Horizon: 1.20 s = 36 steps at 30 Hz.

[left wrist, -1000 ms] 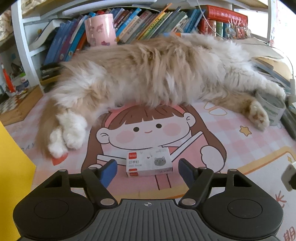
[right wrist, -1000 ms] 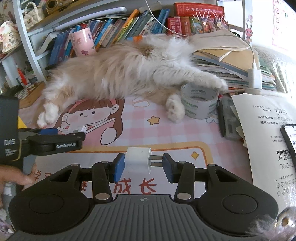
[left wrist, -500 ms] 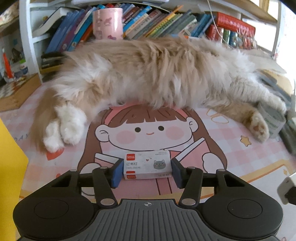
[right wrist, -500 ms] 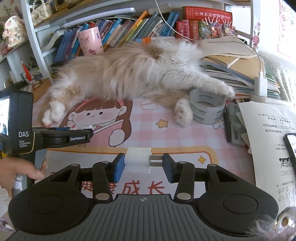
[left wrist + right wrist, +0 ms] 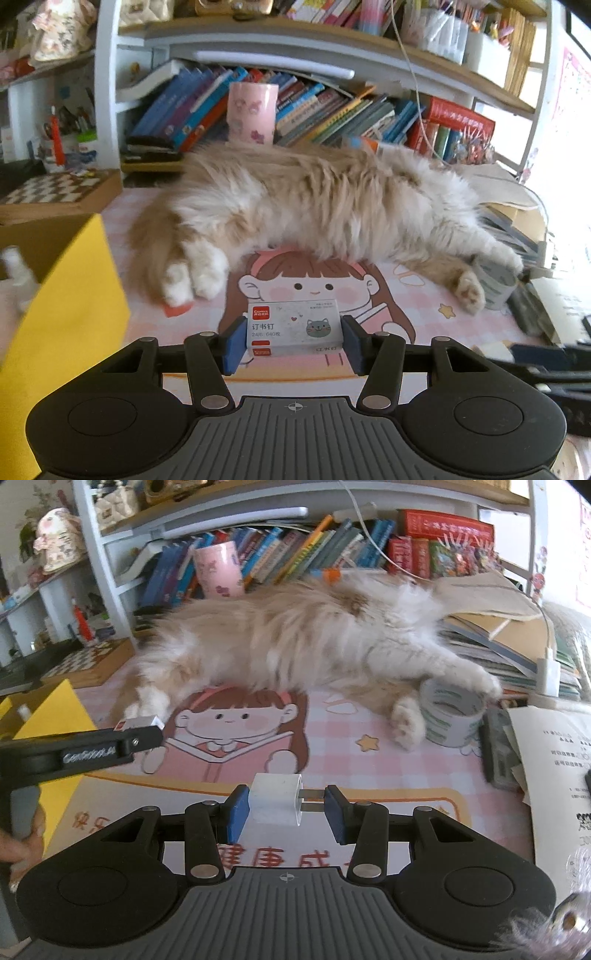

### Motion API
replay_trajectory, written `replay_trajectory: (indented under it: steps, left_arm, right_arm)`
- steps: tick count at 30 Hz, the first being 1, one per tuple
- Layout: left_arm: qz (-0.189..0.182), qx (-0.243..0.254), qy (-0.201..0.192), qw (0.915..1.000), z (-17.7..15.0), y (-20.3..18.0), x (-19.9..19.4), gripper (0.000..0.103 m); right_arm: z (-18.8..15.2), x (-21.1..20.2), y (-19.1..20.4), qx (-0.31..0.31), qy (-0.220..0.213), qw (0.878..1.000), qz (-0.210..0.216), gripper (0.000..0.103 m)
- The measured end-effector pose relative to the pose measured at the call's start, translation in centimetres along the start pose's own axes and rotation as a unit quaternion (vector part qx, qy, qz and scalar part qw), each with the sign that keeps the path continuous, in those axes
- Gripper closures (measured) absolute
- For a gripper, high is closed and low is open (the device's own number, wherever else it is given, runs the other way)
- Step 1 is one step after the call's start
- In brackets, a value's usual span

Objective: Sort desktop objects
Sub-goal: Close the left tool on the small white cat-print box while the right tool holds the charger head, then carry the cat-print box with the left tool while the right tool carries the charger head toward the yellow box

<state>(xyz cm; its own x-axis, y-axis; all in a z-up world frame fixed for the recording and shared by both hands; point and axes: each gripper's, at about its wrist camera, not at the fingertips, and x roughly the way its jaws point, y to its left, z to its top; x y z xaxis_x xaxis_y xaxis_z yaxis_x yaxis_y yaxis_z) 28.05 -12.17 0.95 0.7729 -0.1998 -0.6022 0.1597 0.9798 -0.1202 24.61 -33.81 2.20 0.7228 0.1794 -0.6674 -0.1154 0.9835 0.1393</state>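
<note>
My left gripper [image 5: 293, 345] is shut on a white staple box [image 5: 293, 328] with a grey cat print and holds it above the pink desk mat [image 5: 424, 314]. It also shows in the right wrist view [image 5: 138, 722], gripped by the left tool. My right gripper [image 5: 284, 810] is shut on a white plug charger [image 5: 275, 799], its prongs against the right pad, above the mat's front edge. A yellow box [image 5: 70, 306] stands open at the left, also in the right wrist view [image 5: 51, 709].
A long-haired cat [image 5: 332, 203] lies across the mat's back. A tape roll [image 5: 450, 716] sits by its paw. Papers [image 5: 554, 775] lie at the right, a chessboard [image 5: 55, 192] far left, a pink cup [image 5: 251, 112] and books behind.
The left gripper closed on the staple box and lifted it off the mat. The right gripper keeps hold of the charger and has risen slightly.
</note>
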Motion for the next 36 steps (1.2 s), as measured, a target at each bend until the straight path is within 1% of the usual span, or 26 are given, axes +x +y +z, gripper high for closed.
replay_trajectory:
  steps: [5,9,14,18,24,28,33,36]
  left_arm:
    - [-0.006,-0.001,-0.020,0.9998,-0.5,0.6,-3.8,0.050]
    - [-0.007,-0.015,-0.034,0.9993,-1.0,1.3,-6.7,0.050]
    - [-0.003,-0.036,-0.036,0.9987,-2.2,2.6,-9.5,0.050]
    - [0.001,-0.034,-0.031,0.9989,-3.4,3.5,-11.0,0.050]
    - [0.007,-0.032,-0.033,0.9989,-4.2,5.1,-12.7,0.050]
    - [0.003,-0.029,-0.034,0.9990,-4.7,6.1,-13.6,0.050]
    - [-0.003,-0.028,-0.026,0.9993,-5.9,7.6,-14.8,0.050]
    - [0.003,-0.027,-0.026,0.9993,-6.8,8.7,-16.0,0.050]
  right_arm:
    - [0.0,-0.8,1.5,-0.008,-0.007,1.000,0.014,0.062]
    - [-0.2,-1.6,2.8,-0.013,-0.008,1.000,0.022,0.062]
    - [-0.9,-2.4,4.8,-0.021,-0.002,0.999,0.033,0.062]
    - [-1.5,-2.4,6.5,-0.028,0.009,0.999,0.041,0.062]
    - [-2.0,-2.9,9.5,-0.046,0.010,0.998,0.052,0.062]
    - [-2.7,-3.3,11.2,-0.052,0.011,0.997,0.057,0.062]
    - [-3.6,-4.0,13.1,-0.048,0.009,0.997,0.051,0.062]
    - [-4.3,-4.4,14.1,-0.043,0.014,0.998,0.047,0.062]
